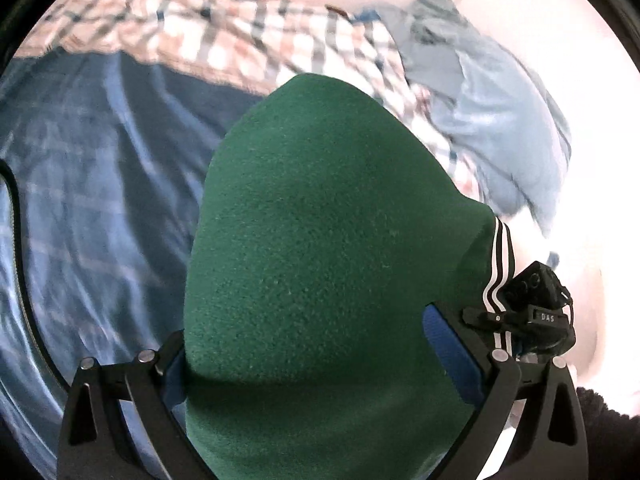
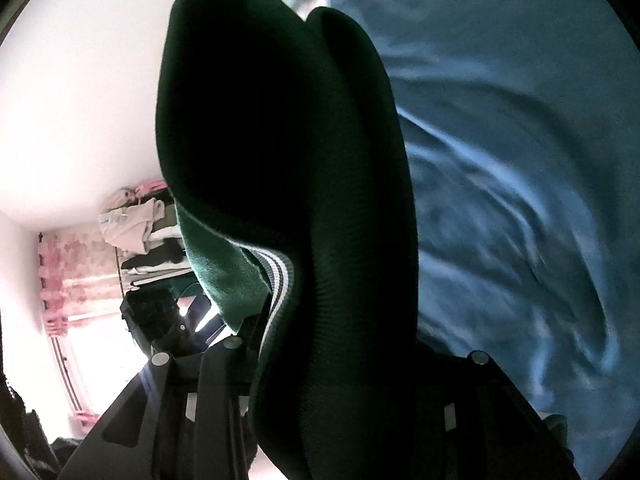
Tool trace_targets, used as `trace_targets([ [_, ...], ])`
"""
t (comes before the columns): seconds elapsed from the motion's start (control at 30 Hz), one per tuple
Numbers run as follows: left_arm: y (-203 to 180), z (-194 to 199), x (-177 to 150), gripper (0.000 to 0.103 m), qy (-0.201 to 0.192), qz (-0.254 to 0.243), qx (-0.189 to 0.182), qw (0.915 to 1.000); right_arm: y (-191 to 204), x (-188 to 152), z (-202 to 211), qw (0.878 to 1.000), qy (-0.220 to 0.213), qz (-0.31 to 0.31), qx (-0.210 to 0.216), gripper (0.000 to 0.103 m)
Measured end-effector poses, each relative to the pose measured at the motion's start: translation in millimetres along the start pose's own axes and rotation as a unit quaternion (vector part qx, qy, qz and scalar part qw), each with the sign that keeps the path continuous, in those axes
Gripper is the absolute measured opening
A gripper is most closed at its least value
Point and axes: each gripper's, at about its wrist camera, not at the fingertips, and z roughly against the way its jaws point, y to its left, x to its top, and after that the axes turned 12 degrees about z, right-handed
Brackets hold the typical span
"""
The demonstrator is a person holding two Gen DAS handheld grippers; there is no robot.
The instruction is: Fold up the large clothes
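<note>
Green garment hoisted off the blue bedspread, a gripper clamped on either end.

On the left, the left gripper (image 1: 320, 364) pinches a thick bunch of the green garment (image 1: 320, 220); if that wad slips, the lift sags onto the blue bedspread (image 1: 92, 200) by the checked cloth (image 1: 240, 36). On the right, the right gripper (image 2: 320, 364) bites a ribbed, white-striped edge, doubled over and likely to fold crooked. The fabric looks heavy and fleecy.

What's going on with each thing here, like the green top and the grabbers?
Green garment: lifted, draped over both grippers.
Left gripper: shut on the garment.
Right gripper: shut on the garment.
Blue bedsheet: wrinkled.
Plaid cloth: spread flat.
Light blue clothes: crumpled.
</note>
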Motion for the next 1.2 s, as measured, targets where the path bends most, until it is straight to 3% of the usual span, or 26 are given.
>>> trace_targets([
  [0.2,7,-9,111,0.102,-0.038,-0.006,0.016,0.9991,31,125,-52,1.000,-0.003,0.018,0.011,0.039],
  [0.3,19,-33,173,0.102,-0.047,-0.019,0.035,0.9981,51,193,-105,1.000,-0.001,0.022,0.016,0.039],
  [0.43,44,-74,231,0.102,-0.050,-0.015,0.049,0.9975,53,279,-165,0.999,0.014,0.033,0.012,0.039],
  [0.57,87,-119,258,0.102,-0.030,0.017,0.049,0.9982,34,350,-217,0.998,0.040,0.034,-0.022,0.039],
  [0.63,104,-139,263,0.102,-0.027,0.019,0.069,0.9971,22,371,-233,0.997,0.057,0.032,-0.045,0.039],
  [0.73,110,-149,259,0.102,-0.017,0.011,0.073,0.9971,9,385,-240,0.996,0.065,0.018,-0.052,0.042],
  [0.83,102,-145,251,0.102,-0.021,0.000,0.091,0.9956,18,383,-239,0.992,0.067,0.034,-0.097,0.055],
  [0.9,96,-139,248,0.102,-0.025,-0.005,0.115,0.9931,34,379,-234,0.982,0.061,0.059,-0.167,0.078],
  [1.03,81,-112,244,0.102,-0.069,-0.010,0.174,0.9824,81,357,-216,0.941,0.019,0.111,-0.320,0.087],
  [1.1,69,-93,232,0.102,-0.098,-0.020,0.216,0.9712,113,335,-216,0.913,0.006,0.130,-0.388,0.090],
  [1.13,62,-85,226,0.102,-0.104,-0.024,0.237,0.9656,127,318,-214,0.889,0.003,0.139,-0.435,0.091],
  [1.2,45,-66,205,0.102,-0.115,-0.040,0.286,0.9504,150,296,-218,0.865,0.003,0.152,-0.478,0.093],
])
